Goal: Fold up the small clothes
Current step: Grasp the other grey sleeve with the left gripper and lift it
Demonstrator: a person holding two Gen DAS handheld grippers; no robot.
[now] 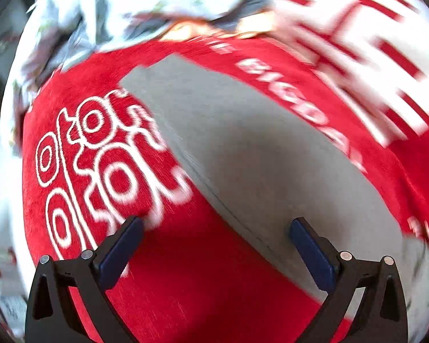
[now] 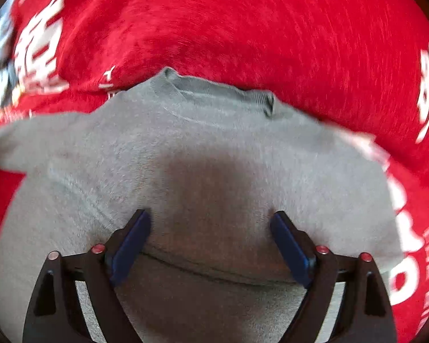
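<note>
A small grey knit top (image 2: 203,148) lies flat on a red cloth (image 2: 243,23) with white lettering. Its ribbed neckline (image 2: 214,87) points away from my right gripper (image 2: 210,220), which is open and empty just above the garment, near a fold line across its lower part. In the left wrist view the same grey top (image 1: 257,148) runs diagonally across the red cloth (image 1: 186,271). My left gripper (image 1: 216,225) is open and empty, straddling the top's long straight edge.
A crumpled pile of pale patterned clothes (image 1: 123,3) lies at the far left of the red cloth. White lettering and stripes (image 1: 371,43) cover the cloth's far right. Both views are motion-blurred.
</note>
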